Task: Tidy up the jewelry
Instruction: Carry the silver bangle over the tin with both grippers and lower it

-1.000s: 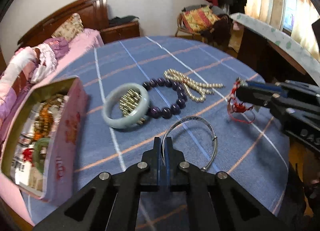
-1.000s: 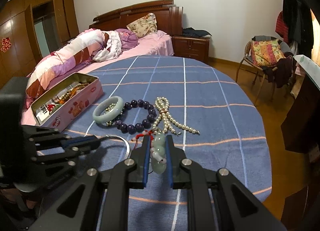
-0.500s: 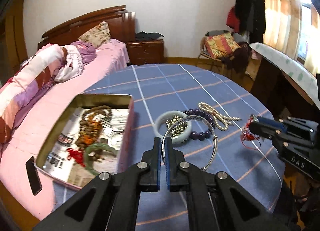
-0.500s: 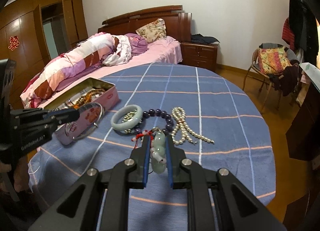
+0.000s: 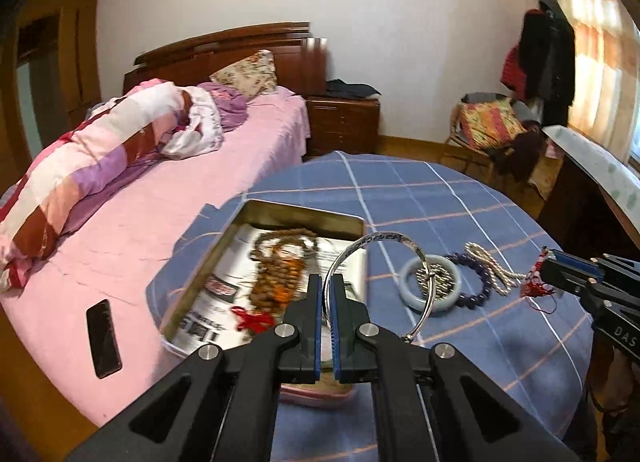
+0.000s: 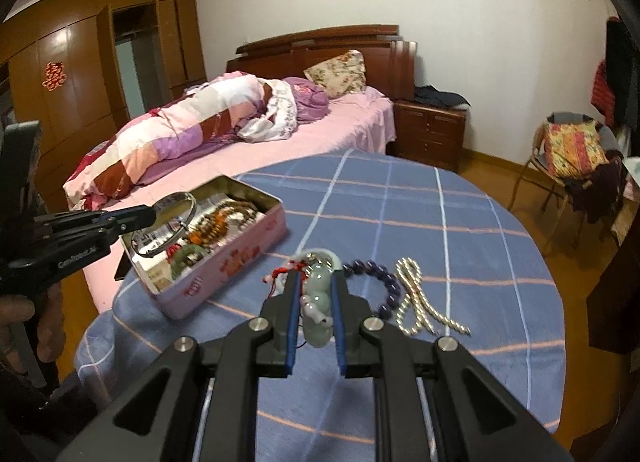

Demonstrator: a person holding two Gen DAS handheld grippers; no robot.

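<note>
Over the tin: left gripper (image 5: 328, 294) hangs above the open pink tin (image 6: 224, 262), jaws nearly closed, pinching the silver bangle (image 5: 384, 258) by its rim; bangle stands upright, in the air, partly over tin's right edge.
Right gripper (image 6: 314, 302): jaws part-closed round the jade pendant (image 6: 318, 302), w/ red cord (image 6: 280, 272) trailing off the front; held above the cloth, just right of tin.
Tin contents: brown bead strand (image 5: 280, 266), red knot (image 5: 252, 320), green bangle (image 6: 186, 256), printed paper lining the bottom.
Tin position: left side of table, near the edge by the bed.
On blue check tablecloth (image 6: 440, 230): pale jade bangle (image 5: 430, 288) w/ small gold beads (image 5: 434, 276) inside it; purple bead bracelet (image 6: 378, 282) touching it on the right; pearl strand (image 6: 420, 302) just beside that.
Bkgd: bed w/ pink sheet (image 5: 160, 202), black phone (image 5: 103, 338) lying on it; chair w/ cushion (image 6: 572, 150) well apart at right.
</note>
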